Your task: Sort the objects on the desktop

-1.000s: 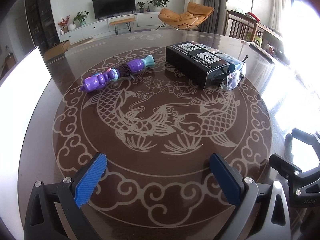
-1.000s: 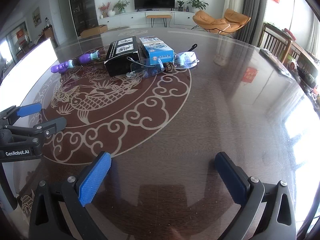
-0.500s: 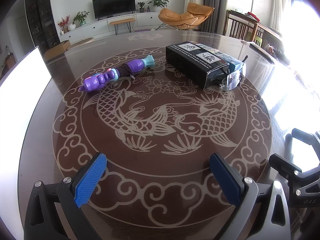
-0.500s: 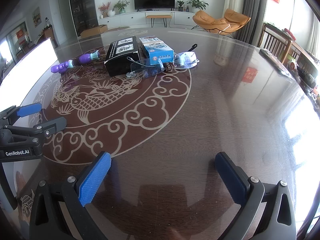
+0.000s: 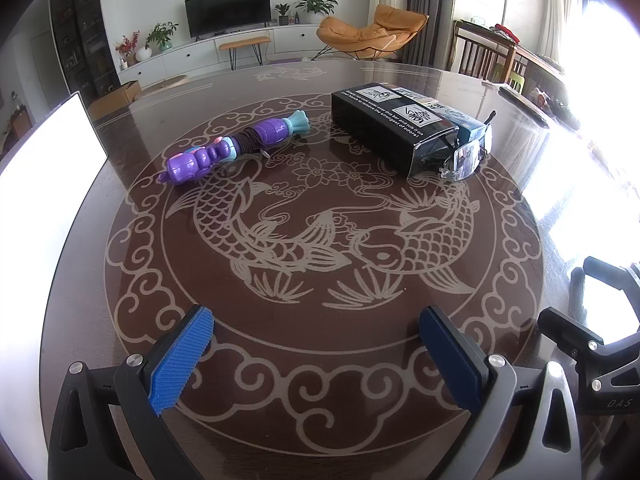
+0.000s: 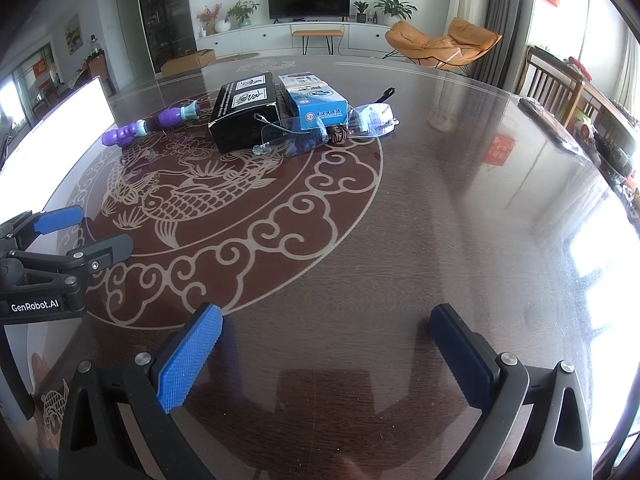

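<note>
Near edge, bottom of both frames: left gripper (image 5: 316,354) and right gripper (image 6: 326,356), fingers spread wide, nothing held, both low over the glossy worktop (image 6: 440,220) and well apart from the items.

Mid frame, left wrist view: purple toy (image 5: 234,146), upper left of centre, lying flat on its own. Prob. light hard plastic, bumpy and rounded, so could roll or slip; take it across the narrower middle w/ the cord wrap.

Right of it: black box (image 5: 394,126), long carton, prob. light & stiff-ish but crushable; pinch across the short width, not lengthwise. Blue box (image 6: 316,98) sits touching its far side, same handling.

At the box ends: clear safety glasses (image 6: 320,128), leaning vs. the boxes. Thin, springy, slick lens, scratch-prone; grab at a temple arm or the bridge, gentle squeeze. Small dark brown thing by the bridge, can't tell what.

Glass-like top means things will prob. slide if nudged.
</note>
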A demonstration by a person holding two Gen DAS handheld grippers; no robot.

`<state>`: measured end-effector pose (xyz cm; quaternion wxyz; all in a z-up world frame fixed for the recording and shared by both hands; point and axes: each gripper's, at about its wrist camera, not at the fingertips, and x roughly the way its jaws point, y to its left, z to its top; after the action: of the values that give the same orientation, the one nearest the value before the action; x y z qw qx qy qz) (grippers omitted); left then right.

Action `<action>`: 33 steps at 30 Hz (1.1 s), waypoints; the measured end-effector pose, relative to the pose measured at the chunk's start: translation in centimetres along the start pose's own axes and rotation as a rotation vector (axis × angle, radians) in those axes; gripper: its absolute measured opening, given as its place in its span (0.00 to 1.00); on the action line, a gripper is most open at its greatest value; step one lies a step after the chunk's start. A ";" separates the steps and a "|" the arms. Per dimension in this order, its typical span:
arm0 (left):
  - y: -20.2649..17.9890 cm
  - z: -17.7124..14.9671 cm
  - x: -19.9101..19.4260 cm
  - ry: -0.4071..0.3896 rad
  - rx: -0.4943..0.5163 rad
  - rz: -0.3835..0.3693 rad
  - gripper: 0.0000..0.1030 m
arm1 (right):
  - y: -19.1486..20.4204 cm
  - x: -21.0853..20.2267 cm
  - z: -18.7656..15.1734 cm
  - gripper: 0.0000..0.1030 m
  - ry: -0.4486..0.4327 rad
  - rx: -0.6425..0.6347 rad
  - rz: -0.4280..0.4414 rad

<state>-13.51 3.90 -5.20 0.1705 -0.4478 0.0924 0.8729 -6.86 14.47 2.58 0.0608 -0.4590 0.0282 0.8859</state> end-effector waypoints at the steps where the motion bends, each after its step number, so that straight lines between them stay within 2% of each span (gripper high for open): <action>1: 0.0 0.0 0.0 0.000 0.000 0.000 1.00 | 0.0 0.0 0.0 1.00 0.000 0.000 0.000; 28: 0.1 -0.1 0.0 0.001 -0.002 -0.003 1.00 | 0.0 0.0 -0.1 1.00 -0.001 0.000 0.000; 33: 0.1 0.3 0.0 0.049 0.084 -0.056 1.00 | 0.0 0.1 -0.1 1.00 -0.001 0.000 0.000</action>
<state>-13.81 3.93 -5.00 0.2111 -0.4640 0.1204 0.8518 -6.85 14.44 2.51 0.0608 -0.4587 0.0281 0.8861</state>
